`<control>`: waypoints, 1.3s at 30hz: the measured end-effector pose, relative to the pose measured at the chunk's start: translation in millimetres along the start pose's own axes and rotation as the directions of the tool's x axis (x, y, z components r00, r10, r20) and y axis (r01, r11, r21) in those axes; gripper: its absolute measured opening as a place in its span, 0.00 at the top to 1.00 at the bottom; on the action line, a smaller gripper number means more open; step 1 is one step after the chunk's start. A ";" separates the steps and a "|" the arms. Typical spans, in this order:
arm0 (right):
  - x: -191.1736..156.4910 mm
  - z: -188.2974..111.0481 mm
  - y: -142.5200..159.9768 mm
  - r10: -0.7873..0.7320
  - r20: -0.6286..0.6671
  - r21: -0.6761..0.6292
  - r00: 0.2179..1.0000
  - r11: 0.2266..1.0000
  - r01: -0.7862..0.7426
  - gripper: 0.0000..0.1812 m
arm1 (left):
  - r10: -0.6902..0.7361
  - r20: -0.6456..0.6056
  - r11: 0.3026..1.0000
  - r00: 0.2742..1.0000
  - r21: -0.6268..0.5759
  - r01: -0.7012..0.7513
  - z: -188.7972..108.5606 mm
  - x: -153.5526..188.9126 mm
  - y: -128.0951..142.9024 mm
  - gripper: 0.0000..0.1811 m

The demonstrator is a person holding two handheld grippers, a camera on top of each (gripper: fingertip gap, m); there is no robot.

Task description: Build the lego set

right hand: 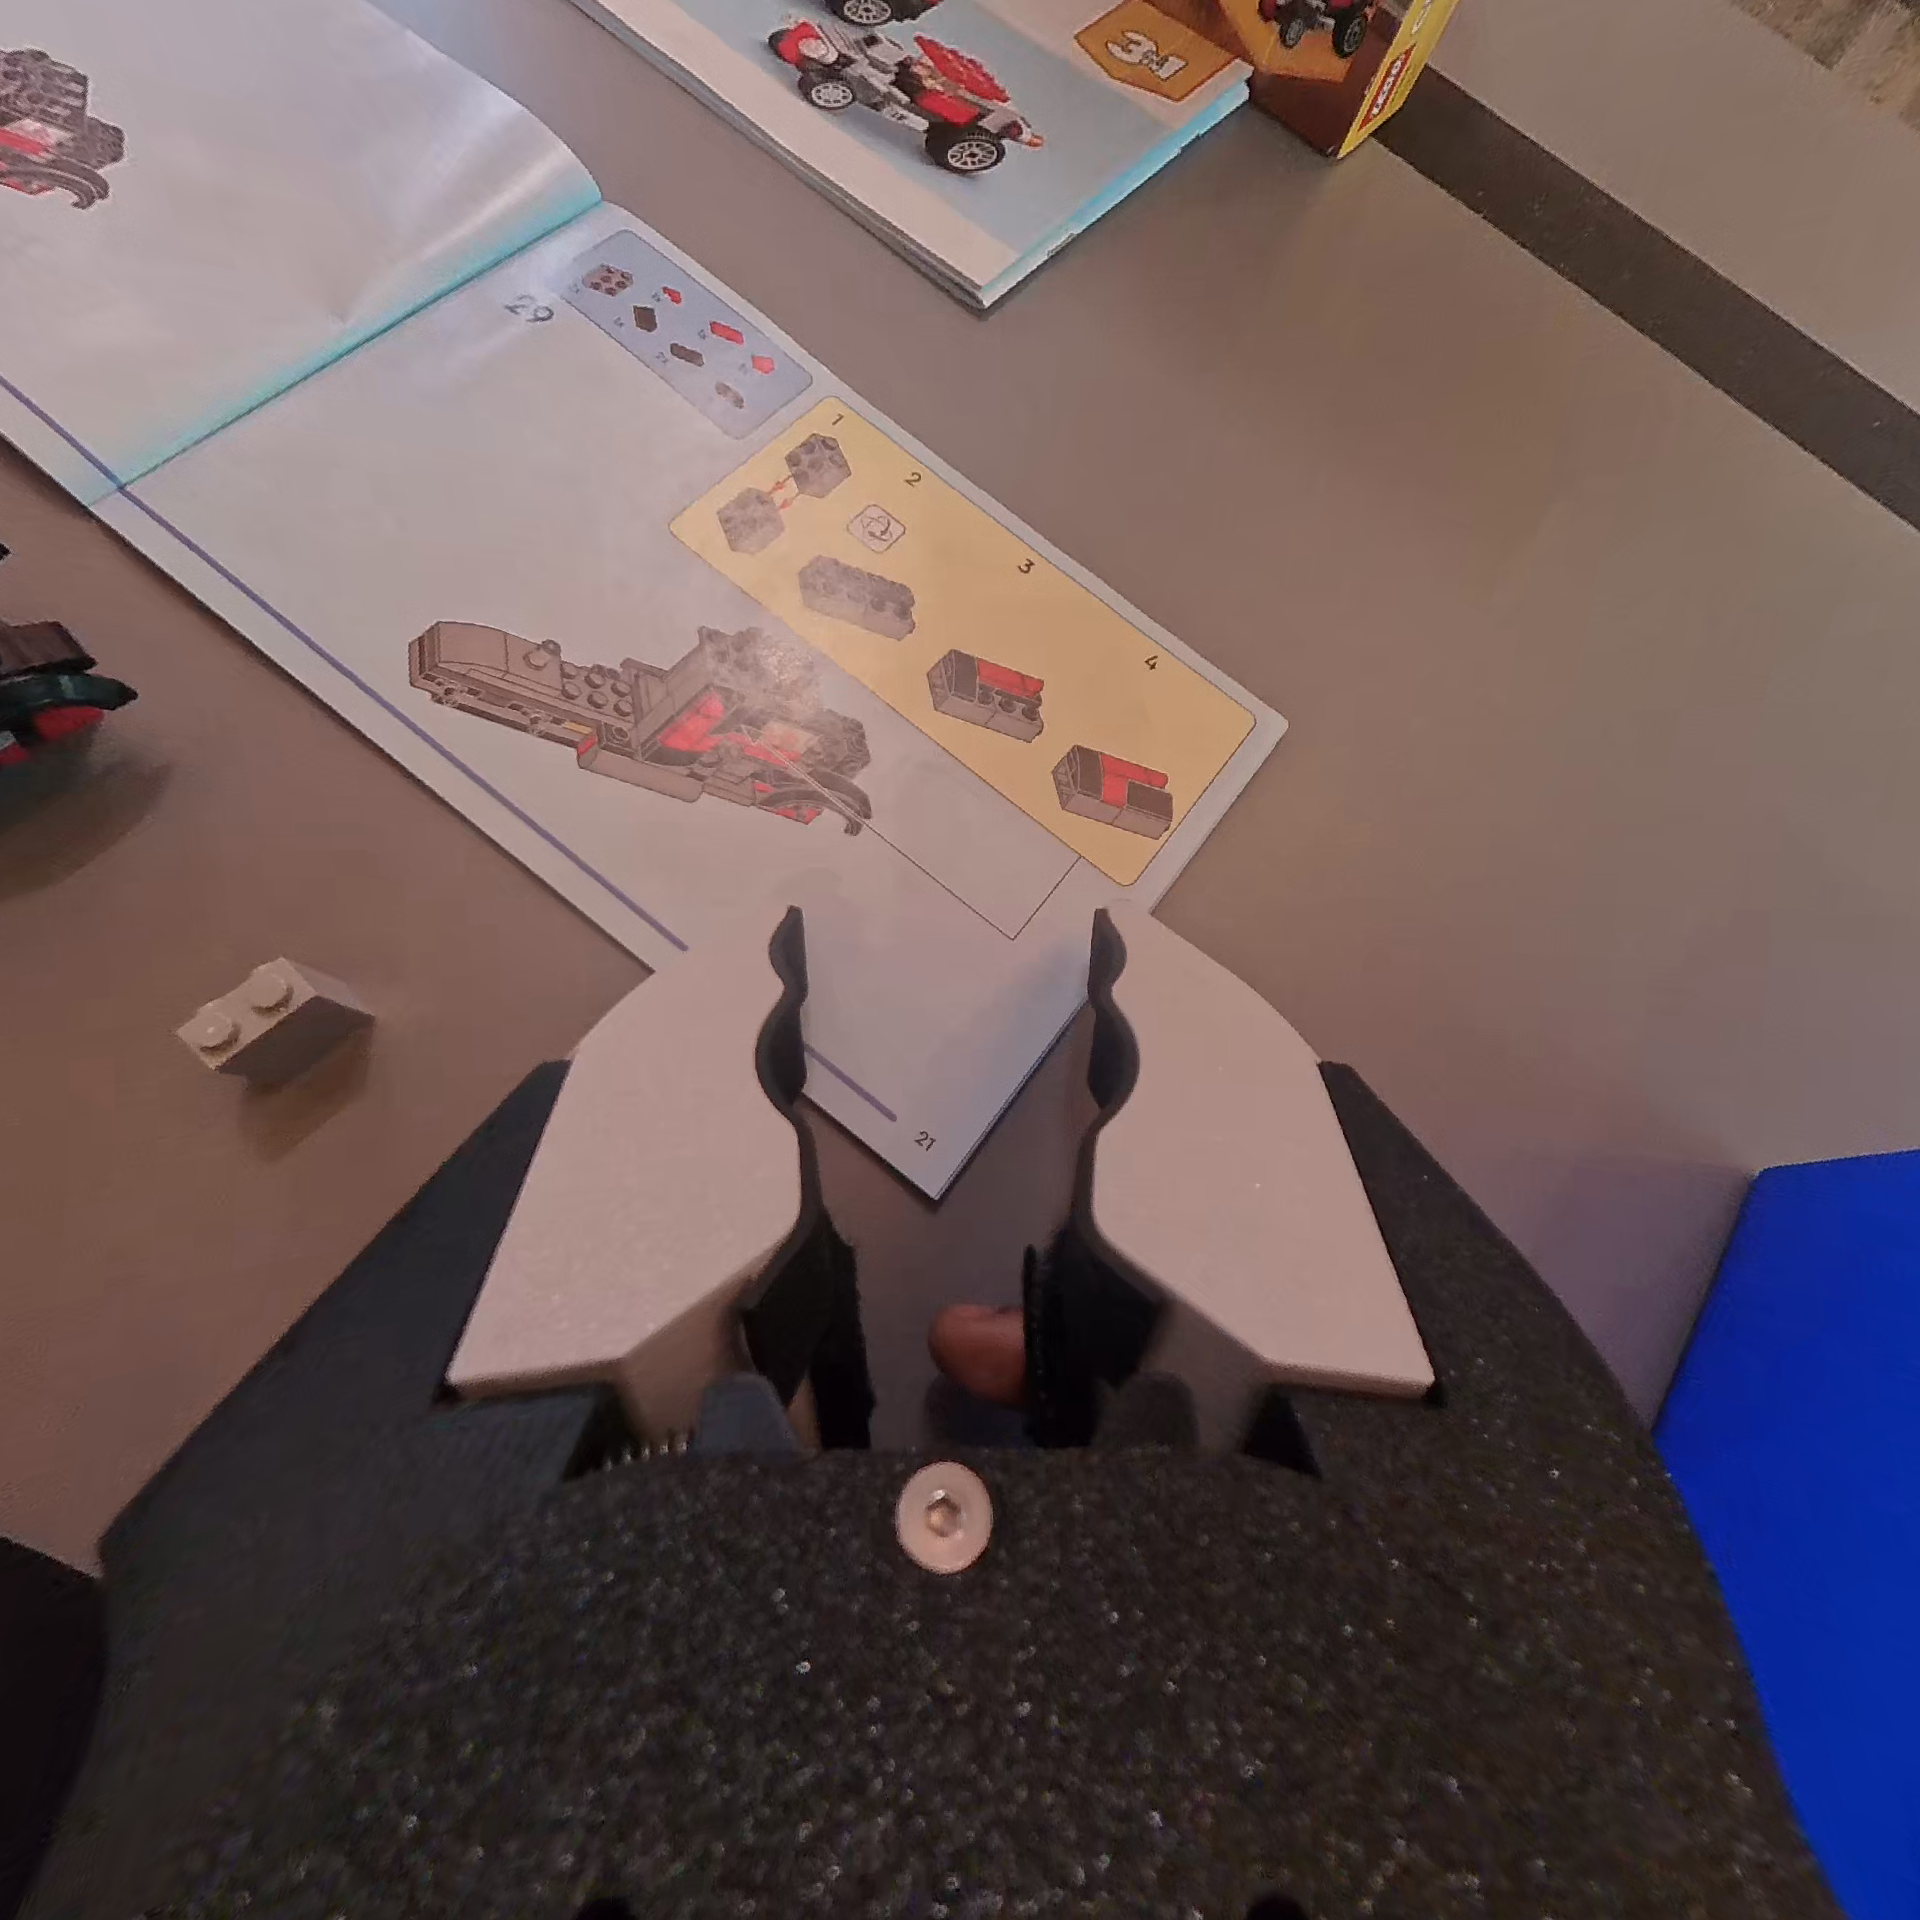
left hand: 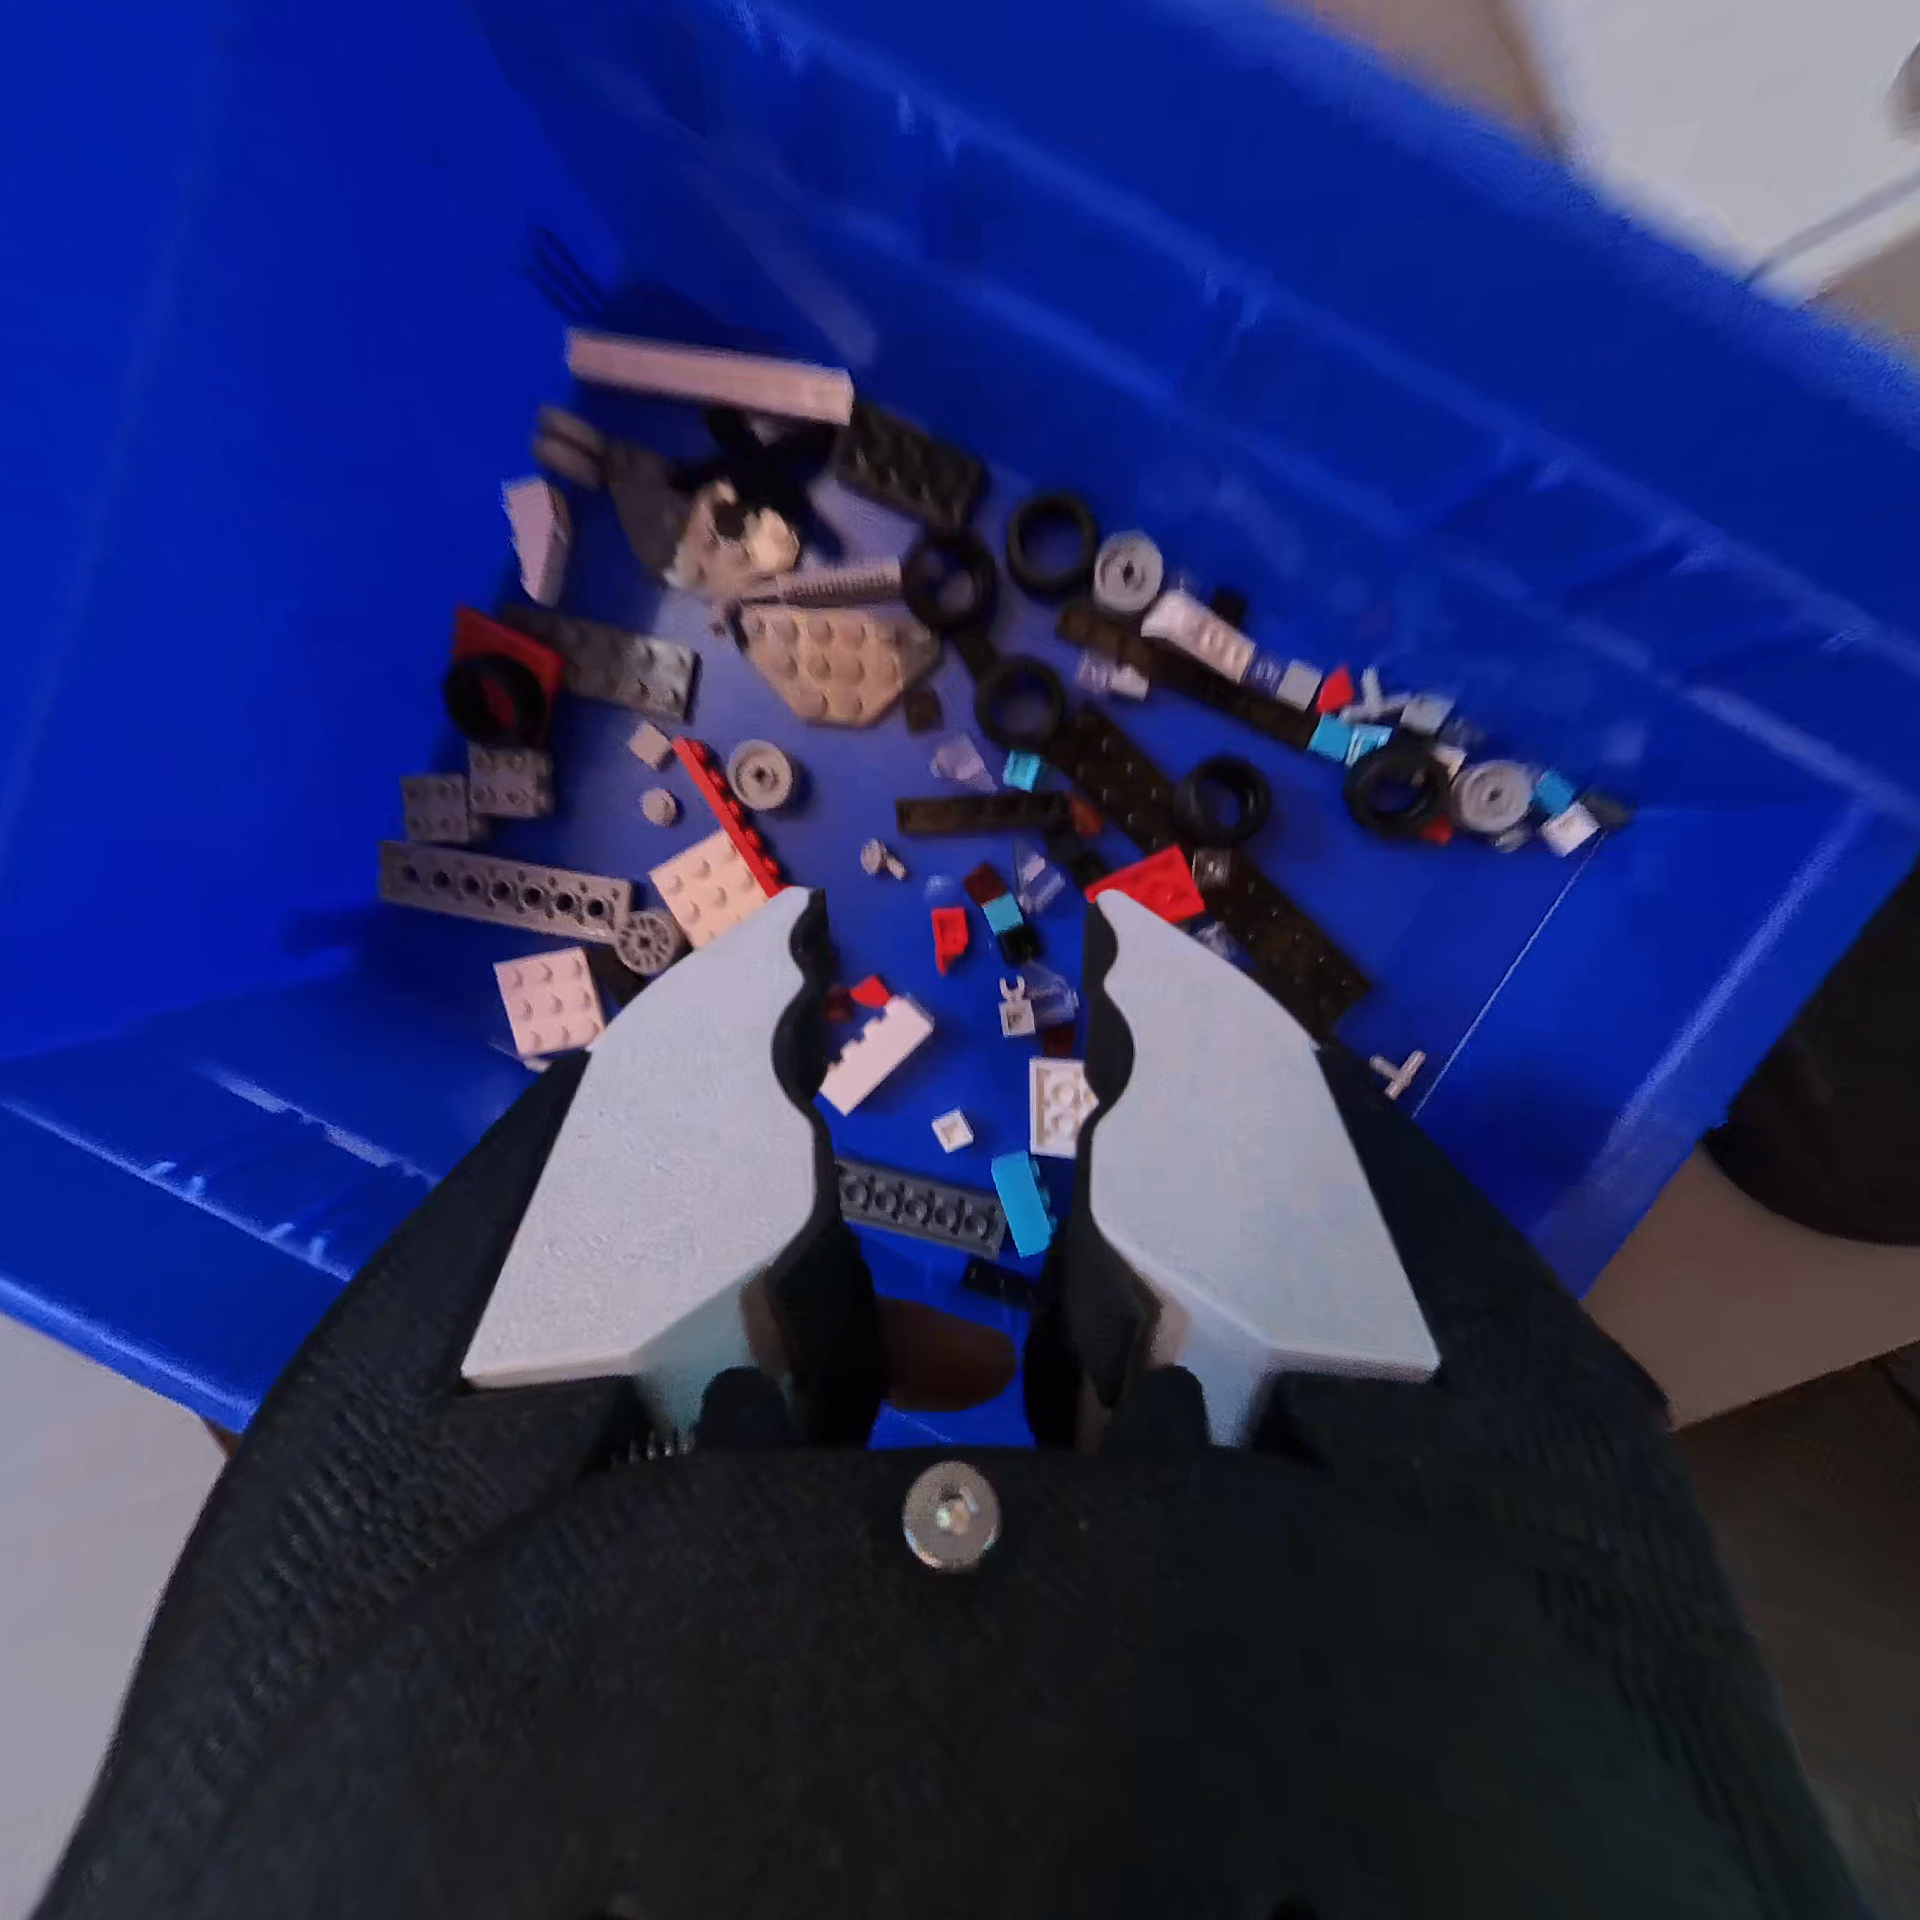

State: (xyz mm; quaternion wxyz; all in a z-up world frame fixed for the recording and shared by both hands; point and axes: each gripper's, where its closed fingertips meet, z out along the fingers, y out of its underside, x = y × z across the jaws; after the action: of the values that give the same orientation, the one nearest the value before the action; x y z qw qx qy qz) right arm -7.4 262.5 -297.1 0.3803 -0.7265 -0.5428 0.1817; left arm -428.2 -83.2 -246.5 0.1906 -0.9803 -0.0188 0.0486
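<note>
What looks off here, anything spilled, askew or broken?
Nothing broken or spilled. Loose pieces stay inside the blue bin, under the open left gripper. One grey brick sits alone on the table, apart from the open manual under the open right gripper. Left view is motion-blurred.

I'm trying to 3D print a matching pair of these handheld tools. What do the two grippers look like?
Both look alike. The left gripper has two pale grey, flat-topped fingers with wavy black inner pads, on a wide, textured black body held by a silver hex-socket screw. The right gripper has the same grey fingers, black pads, speckled black body and silver screw. No cables or markings are visible.
</note>
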 end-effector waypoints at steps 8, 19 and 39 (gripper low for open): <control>0.0 1.1 -1.4 -0.012 0.003 0.004 1.000 1.000 0.012 0.72 | 0.036 0.038 0.996 0.999 0.077 -0.039 -36.1 -28.4 -1.9 0.74; 0.4 1.8 -4.9 -0.072 -0.013 0.030 0.997 0.997 0.072 0.72 | 0.111 0.012 0.993 0.994 0.025 -0.111 -26.9 -29.8 8.9 0.73; 3.7 1.6 -11.3 -0.230 -0.103 0.052 0.968 0.970 0.236 0.73 | 0.143 0.037 0.981 0.989 0.131 -0.146 -34.4 -30.4 10.8 0.70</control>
State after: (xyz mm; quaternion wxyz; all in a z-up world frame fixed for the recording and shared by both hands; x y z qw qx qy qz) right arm -14.6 267.9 -289.2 0.4479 -0.6530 -0.5994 0.1176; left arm -454.7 -107.7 -216.0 0.2513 -0.9634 0.0530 0.0769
